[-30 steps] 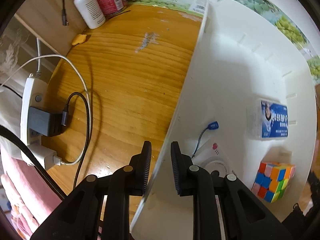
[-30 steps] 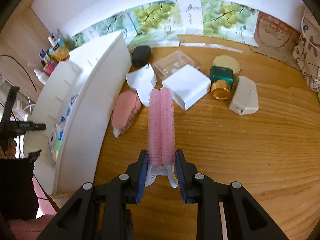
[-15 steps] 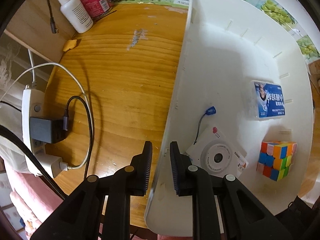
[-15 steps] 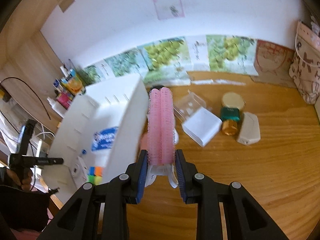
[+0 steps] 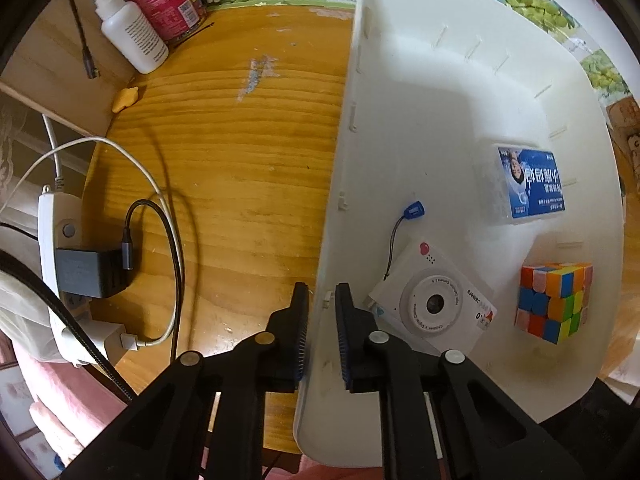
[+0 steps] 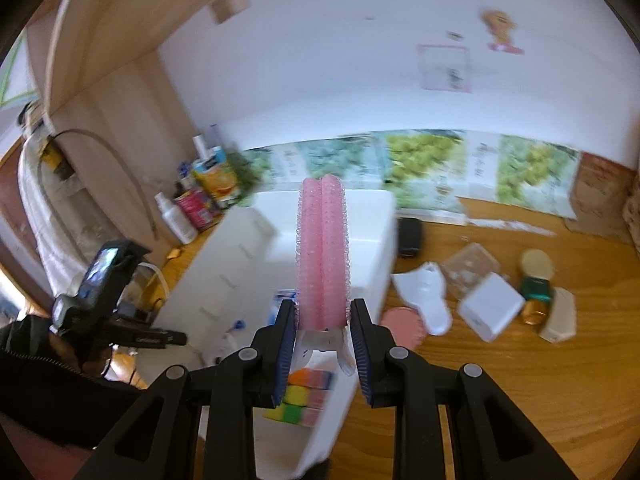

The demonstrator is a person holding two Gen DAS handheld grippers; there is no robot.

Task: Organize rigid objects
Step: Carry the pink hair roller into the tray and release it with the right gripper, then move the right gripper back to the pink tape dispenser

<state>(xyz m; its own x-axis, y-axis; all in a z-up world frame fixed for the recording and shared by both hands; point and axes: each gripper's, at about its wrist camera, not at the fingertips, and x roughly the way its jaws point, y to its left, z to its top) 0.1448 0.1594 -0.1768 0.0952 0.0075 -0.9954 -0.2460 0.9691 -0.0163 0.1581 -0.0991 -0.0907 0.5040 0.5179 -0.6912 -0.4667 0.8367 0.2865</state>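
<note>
— Left wrist view first: what do we have hold of there?

— Our left gripper points down over the near left wall of the white bin, one finger outside and one inside. We read it as clamped on that wall, steadying the bin on the desk.

— And what sits in the bin?

— A toy camera just right of the gripper, a colour cube at the near right, and a blue-labelled box beyond them. The far half is bare.

— So where is the thing we are putting away?

— In the right wrist view our right gripper is clenched on the white base of the pink hair roller, which stands up between the fingers, held above the bin's near end — clear of the desk. That view is blurred, so we cannot say how high.

— Which step is this, then?

— We judge it the carry: roller picked, not yet placed. Next we need to bring it over bare floor in the bin, lower it, and open only once it is inside — the other hand keeping the bin from sliding. More items wait on the desk to the right, among them a white box and a gold-capped jar.
</note>
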